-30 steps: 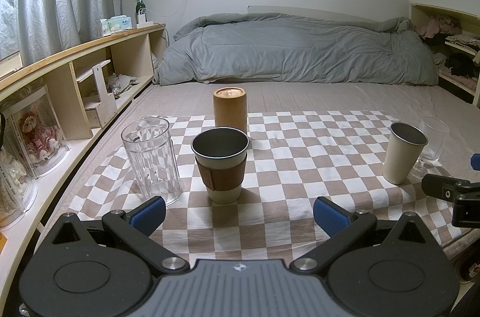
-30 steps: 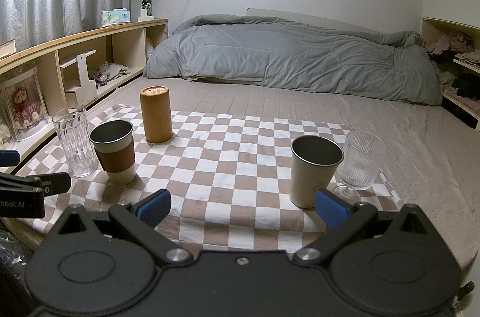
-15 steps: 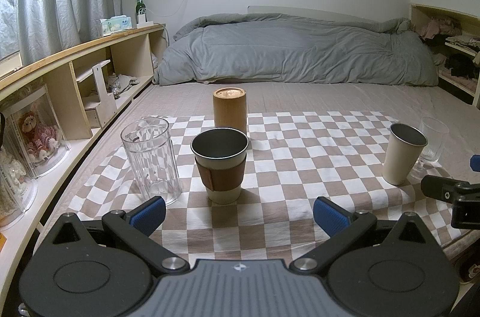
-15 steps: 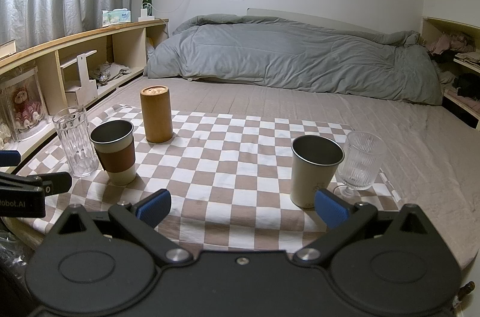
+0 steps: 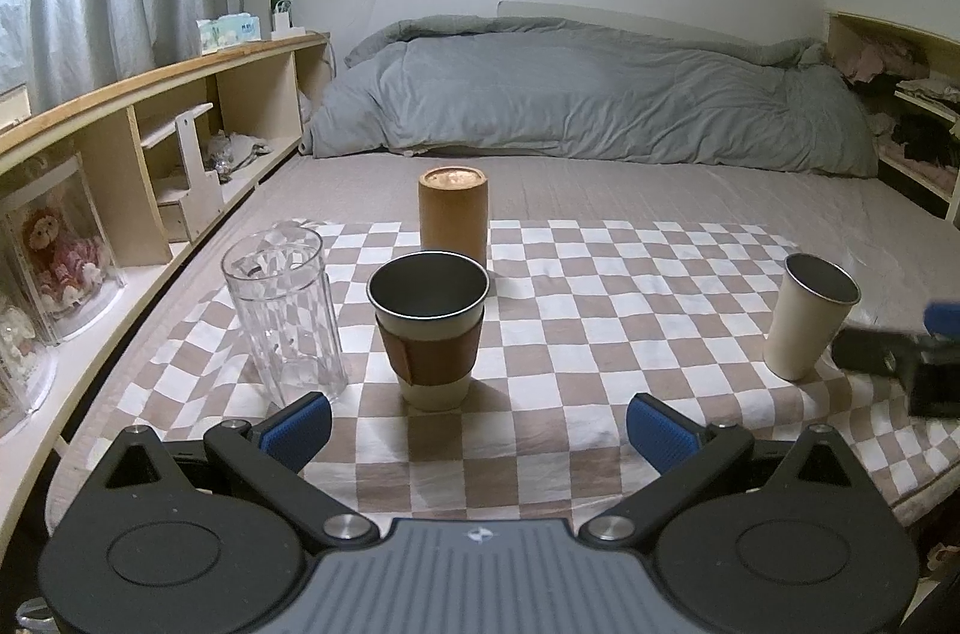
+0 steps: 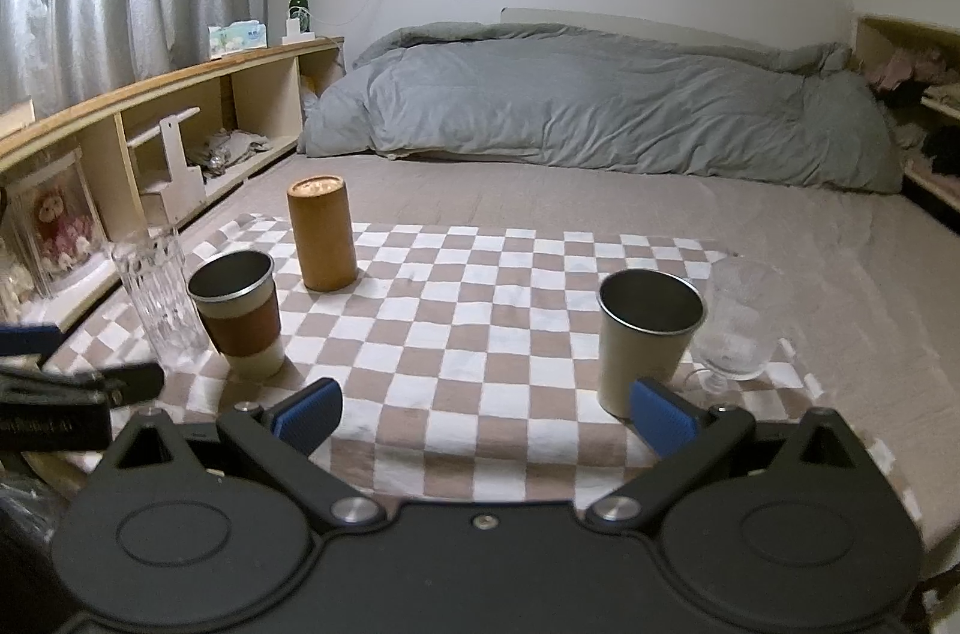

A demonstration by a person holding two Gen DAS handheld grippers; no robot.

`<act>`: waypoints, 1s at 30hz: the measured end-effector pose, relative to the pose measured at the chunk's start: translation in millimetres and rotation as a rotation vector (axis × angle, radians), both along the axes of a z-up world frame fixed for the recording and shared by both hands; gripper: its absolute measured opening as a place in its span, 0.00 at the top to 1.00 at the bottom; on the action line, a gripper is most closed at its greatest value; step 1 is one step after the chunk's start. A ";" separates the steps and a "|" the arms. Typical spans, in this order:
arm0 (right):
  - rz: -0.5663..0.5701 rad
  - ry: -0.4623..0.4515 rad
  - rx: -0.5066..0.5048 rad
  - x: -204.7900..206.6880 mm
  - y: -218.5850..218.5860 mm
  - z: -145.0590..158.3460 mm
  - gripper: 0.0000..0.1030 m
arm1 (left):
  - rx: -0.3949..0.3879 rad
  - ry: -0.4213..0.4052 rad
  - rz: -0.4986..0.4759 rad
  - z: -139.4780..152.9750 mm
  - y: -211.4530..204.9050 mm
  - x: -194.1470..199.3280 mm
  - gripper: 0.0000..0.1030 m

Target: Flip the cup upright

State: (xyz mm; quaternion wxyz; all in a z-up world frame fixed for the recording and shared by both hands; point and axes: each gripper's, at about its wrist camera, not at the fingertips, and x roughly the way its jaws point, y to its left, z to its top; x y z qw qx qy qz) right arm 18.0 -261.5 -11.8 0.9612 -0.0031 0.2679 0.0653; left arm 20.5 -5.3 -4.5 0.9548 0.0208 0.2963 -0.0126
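A tall brown cup (image 5: 454, 219) stands upside down, base up, at the back of the checkered cloth (image 5: 588, 286); it also shows in the right wrist view (image 6: 321, 233). A metal cup with a brown sleeve (image 5: 429, 328) (image 6: 240, 313) stands upright in front of it. A cream metal cup (image 5: 810, 325) (image 6: 645, 334) stands upright on the right. My left gripper (image 5: 477, 433) is open and empty, just short of the sleeved cup. My right gripper (image 6: 483, 415) is open and empty, its right fingertip by the cream cup.
A clear ribbed tumbler (image 5: 282, 313) stands left of the sleeved cup. A stemmed glass (image 6: 735, 328) stands right of the cream cup. A wooden shelf (image 5: 150, 142) runs along the left. A grey duvet (image 5: 588, 94) lies at the back of the bed.
Both grippers have shifted slightly; the right gripper appears blurred in the left wrist view and has moved a little forward. The cups have not moved.
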 end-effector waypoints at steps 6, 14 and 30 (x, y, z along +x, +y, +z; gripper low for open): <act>0.066 -0.057 -0.045 50.0 10.8 10.8 0.00 | -0.016 0.020 0.006 -4.4 2.9 15.7 0.00; 0.226 -0.089 -0.070 159.5 59.1 6.6 0.00 | -0.051 0.044 0.048 -9.4 24.1 35.0 0.00; 0.396 -0.006 -0.128 312.7 184.7 -59.4 0.06 | -0.101 0.088 0.108 -18.0 65.5 60.3 0.00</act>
